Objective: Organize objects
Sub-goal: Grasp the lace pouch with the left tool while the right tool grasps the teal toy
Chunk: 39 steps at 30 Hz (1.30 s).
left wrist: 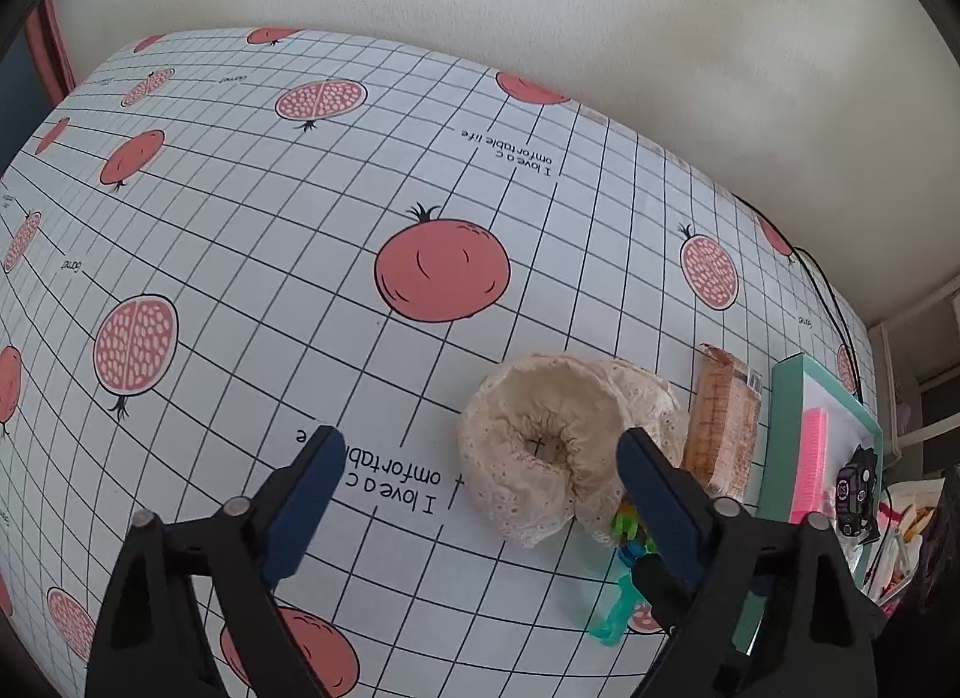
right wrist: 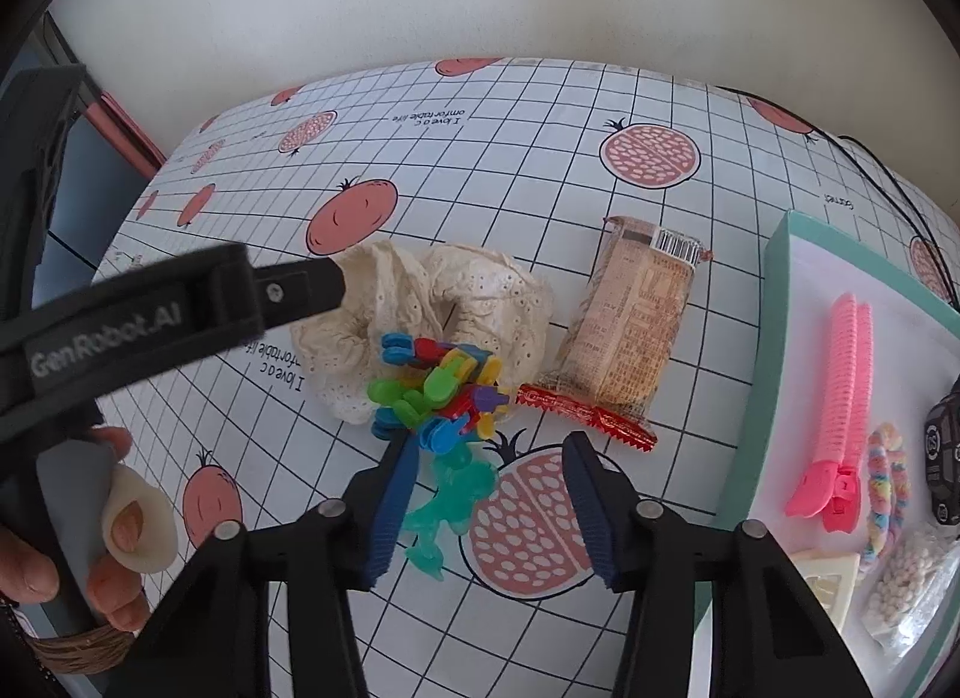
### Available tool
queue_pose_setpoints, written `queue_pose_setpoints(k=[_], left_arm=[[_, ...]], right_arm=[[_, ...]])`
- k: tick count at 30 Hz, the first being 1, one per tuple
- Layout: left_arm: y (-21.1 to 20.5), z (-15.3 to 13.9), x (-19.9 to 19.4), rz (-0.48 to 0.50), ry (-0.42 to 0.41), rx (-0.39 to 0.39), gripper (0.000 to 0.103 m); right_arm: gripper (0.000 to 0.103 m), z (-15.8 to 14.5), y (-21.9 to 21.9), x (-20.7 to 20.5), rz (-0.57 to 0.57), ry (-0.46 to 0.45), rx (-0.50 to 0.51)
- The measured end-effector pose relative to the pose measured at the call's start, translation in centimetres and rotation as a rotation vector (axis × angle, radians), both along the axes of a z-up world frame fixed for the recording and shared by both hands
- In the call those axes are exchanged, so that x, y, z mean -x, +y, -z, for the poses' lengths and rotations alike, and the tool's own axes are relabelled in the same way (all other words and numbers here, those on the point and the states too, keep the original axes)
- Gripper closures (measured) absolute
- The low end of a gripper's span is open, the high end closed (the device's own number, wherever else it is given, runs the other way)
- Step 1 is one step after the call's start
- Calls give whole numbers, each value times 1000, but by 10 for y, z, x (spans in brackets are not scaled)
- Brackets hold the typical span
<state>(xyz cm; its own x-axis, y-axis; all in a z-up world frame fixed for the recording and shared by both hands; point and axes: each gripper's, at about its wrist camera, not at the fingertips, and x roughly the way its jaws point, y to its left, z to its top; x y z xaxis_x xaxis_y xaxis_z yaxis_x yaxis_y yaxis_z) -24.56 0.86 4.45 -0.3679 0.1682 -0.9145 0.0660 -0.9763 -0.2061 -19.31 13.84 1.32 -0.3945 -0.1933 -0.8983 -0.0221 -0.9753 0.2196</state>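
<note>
A cream lace scrunchie (left wrist: pixel 558 446) (right wrist: pixel 420 302) lies on the pomegranate-print tablecloth. My left gripper (left wrist: pixel 480 446) is open just over it, with the right-hand finger in front of the scrunchie's right edge. A pile of small coloured plastic clips (right wrist: pixel 444 392) (left wrist: pixel 627 524) rests against the scrunchie's near side, and a translucent teal piece (right wrist: pixel 456 488) lies in front of them. My right gripper (right wrist: pixel 489 446) is open with nothing between its fingers, the left finger (right wrist: pixel 390 494) touching or just over the clips and the teal piece. A wrapped snack bar (right wrist: pixel 636 326) (left wrist: pixel 723 422) lies to the right.
A teal-rimmed box (right wrist: pixel 762 368) (left wrist: pixel 786 416) on the right holds a pink hair clip (right wrist: pixel 840 398), a pastel bracelet (right wrist: pixel 888 488), a bag of beads (right wrist: pixel 906 590) and a black watch (left wrist: pixel 855 488). A hand (right wrist: pixel 120 518) holds the left gripper's housing (right wrist: pixel 138 326). A black cable (right wrist: pixel 900 188) runs along the table's far right.
</note>
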Motion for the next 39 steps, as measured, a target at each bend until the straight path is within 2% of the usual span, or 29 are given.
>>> queue_pose_setpoints(k=[2,6,8,12,14,19,24,27,32,39], left_arm=[[1,3,1,3,-8,-2,19],[5,7,1,17,-16,-2,20],[7,10,1,27,-25,-7,34],[9,15,1,38,-39,-7,41],[10,17,0,40,-42,-12,50],[13,18,0,48,-48,-16,63],[17,19,-1,54,-52,13,75],[18,22,-2,50,-55,37,91],[20,23,-3,49,-52,31,97],[20,19,-4,34,-34,15,99]], right_arm=[[59,1,-1,0,-3,1,9],[68,1,-4,0,-20,3,18],[77,1,-6,1,-30,3,25],[87,0,-7,-1,-40,5,37],[90,0,-9,-1,-50,6,32],[90,-1,-6,-2,-55,0,35],[90,-6,-2,-4,-46,5,38],[91,-10,2,-4,-36,14,34],[91,-14,12,-4,-14,23,43],[92,-23,24,-8,12,44,63]])
